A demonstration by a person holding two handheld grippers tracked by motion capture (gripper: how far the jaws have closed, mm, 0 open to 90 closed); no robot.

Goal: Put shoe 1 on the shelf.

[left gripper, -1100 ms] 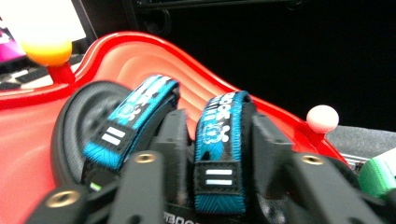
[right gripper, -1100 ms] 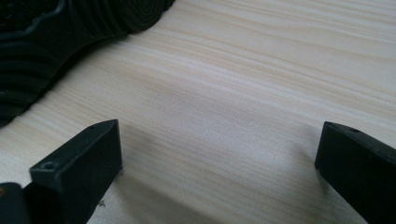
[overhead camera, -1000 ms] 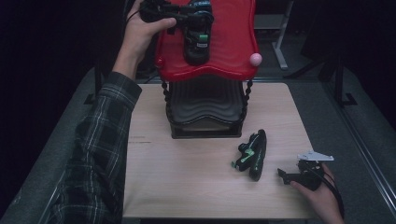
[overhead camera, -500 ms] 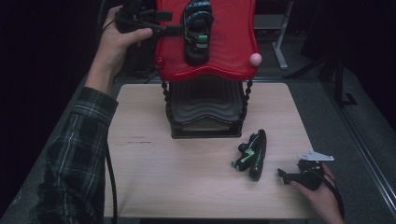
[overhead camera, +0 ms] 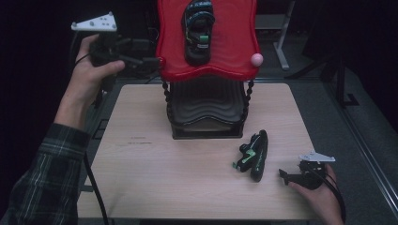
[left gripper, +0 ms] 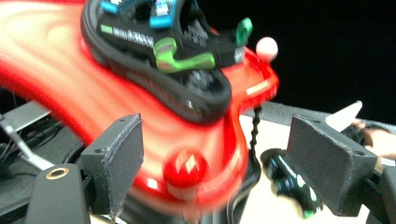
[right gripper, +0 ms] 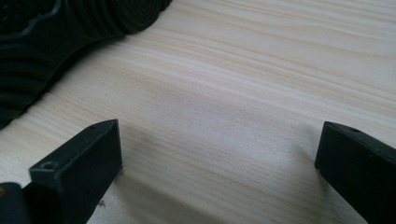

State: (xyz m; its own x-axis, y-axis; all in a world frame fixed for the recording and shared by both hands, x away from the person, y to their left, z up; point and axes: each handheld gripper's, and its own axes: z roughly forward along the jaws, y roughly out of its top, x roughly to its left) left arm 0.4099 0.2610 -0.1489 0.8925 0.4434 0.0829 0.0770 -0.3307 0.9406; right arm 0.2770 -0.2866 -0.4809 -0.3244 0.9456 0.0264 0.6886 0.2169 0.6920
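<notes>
Up on the red tray of the two-tier rack lies a black sandal, sole down, its length running from the tray's far edge toward its near edge. It has a thick black sole, bright green strap tabs and blue accents near the toe; in the left gripper view the green strap crosses its middle. A pale pink ball knob caps the tray's near right corner. The left tongs hang just off the tray's left edge, jaws released and lately widening, with nothing between them. A matching sandal lies on its side on the tabletop, toward the near right corner, beside the rack's black lower tier. The right tongs rest near it at the tabletop's right edge, jaws spread wide over bare wood.
</notes>
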